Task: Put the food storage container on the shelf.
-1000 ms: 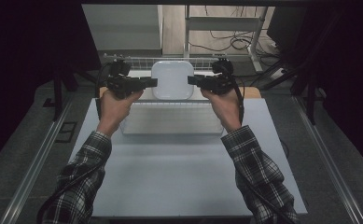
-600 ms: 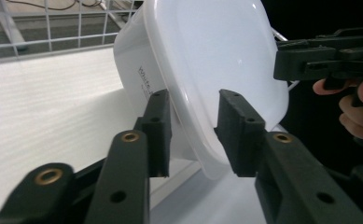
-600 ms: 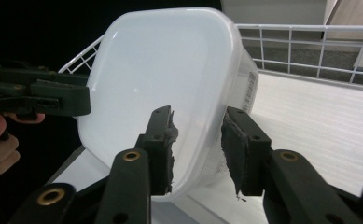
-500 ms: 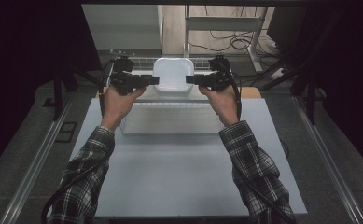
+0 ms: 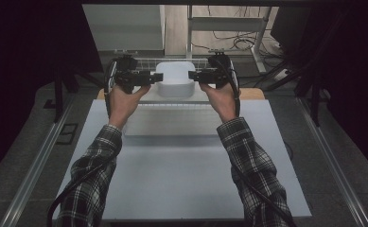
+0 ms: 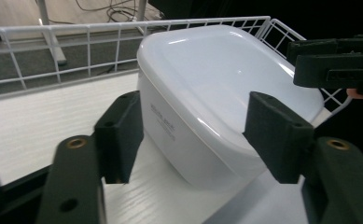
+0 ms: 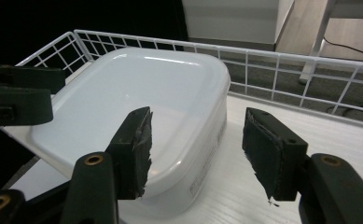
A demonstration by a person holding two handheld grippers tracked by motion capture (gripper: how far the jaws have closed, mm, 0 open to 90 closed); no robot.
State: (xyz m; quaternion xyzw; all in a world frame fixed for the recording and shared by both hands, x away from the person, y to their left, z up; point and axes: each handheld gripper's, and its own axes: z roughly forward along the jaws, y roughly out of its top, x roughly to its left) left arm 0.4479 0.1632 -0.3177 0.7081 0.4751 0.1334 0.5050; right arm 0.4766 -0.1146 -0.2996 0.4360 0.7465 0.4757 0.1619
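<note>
A white rounded plastic box (image 5: 174, 78) rests on the white shelf (image 6: 39, 126) inside a wire basket rim (image 5: 139, 61). My left gripper (image 5: 149, 77) is at its left side and my right gripper (image 5: 192, 74) at its right, facing each other. In the left gripper view the jaws of the left gripper (image 6: 193, 135) straddle a corner of the box (image 6: 226, 79) with gaps at the pads. In the right gripper view the right gripper (image 7: 195, 154) straddles the opposite corner of the box (image 7: 137, 93), pads clear. Both pairs of jaws have just been opening.
The wire rim (image 7: 286, 60) runs along the far and side edges of the shelf. A flat white board (image 5: 172, 123) lies on the pale table (image 5: 186, 179) just before the shelf. Dark curtains stand on both sides, and cables lie on the floor behind.
Both hands have shifted a little toward the wire rim with the box. The jaws on both sides have spread wider and no longer press on the box.
</note>
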